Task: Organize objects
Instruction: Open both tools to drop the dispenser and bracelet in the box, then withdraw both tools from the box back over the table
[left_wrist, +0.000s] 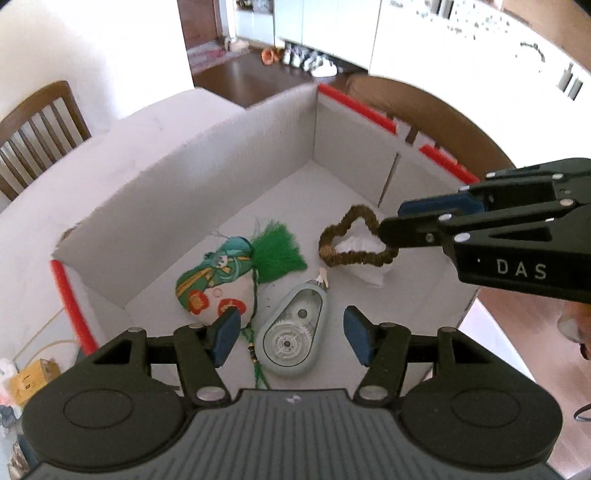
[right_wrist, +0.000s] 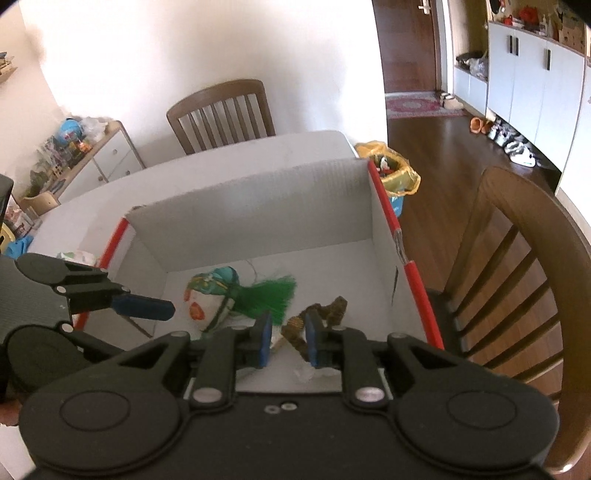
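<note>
A white cardboard box (left_wrist: 207, 177) with red edge strips stands on the table. Inside lie an embroidered pouch (left_wrist: 214, 288) with a green tassel (left_wrist: 277, 251), a pale green correction tape dispenser (left_wrist: 291, 328) and a crumpled white tissue (left_wrist: 364, 254). My left gripper (left_wrist: 291, 336) is open just above the dispenser, empty. My right gripper (right_wrist: 286, 338) is shut on a brown scrunchie (left_wrist: 351, 243) and holds it over the tissue inside the box (right_wrist: 258, 206). The pouch (right_wrist: 207, 299) and scrunchie (right_wrist: 325, 314) also show in the right wrist view.
Wooden chairs stand at the table's far side (right_wrist: 221, 114) and right side (right_wrist: 517, 266). A bin with a yellow bag (right_wrist: 395, 173) stands on the floor beyond the box. A sideboard with toys (right_wrist: 85, 155) is at the left wall.
</note>
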